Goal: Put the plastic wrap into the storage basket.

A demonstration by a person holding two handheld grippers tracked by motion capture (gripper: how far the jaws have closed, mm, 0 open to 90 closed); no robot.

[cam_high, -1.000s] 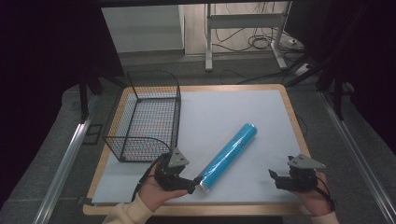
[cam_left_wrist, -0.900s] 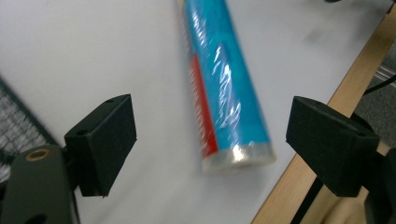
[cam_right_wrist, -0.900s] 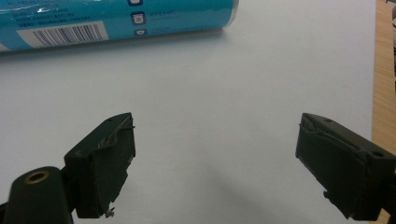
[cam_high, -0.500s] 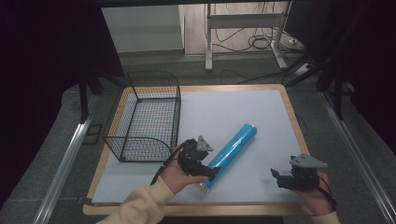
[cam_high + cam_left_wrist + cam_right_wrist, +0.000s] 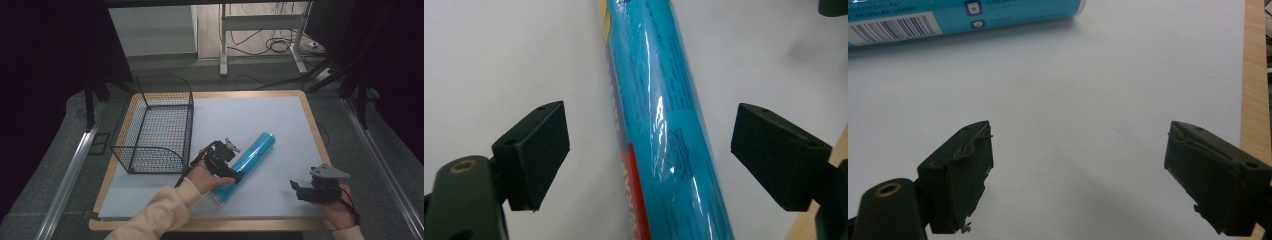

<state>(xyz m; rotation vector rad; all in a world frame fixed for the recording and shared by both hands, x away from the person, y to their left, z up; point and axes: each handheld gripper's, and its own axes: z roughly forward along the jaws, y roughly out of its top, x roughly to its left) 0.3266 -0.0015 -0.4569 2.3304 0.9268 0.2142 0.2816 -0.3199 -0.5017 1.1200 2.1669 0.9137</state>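
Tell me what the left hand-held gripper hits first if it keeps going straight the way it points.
The blue roll: the left hand-held gripper has its open jaws on either side of it, not touching. Depth is unclear, but nothing lies between.

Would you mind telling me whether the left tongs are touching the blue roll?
Apart: the left gripper view shows the left tongs open astride the blue roll, white mat visible on both sides.

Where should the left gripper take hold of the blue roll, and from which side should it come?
Grip the blue roll across its round body, near the end closer to the person, coming down from above. It lies flat on the white mat, so only its sides are free. The left gripper is open with one jaw on each side of the roll, touching nothing yet.
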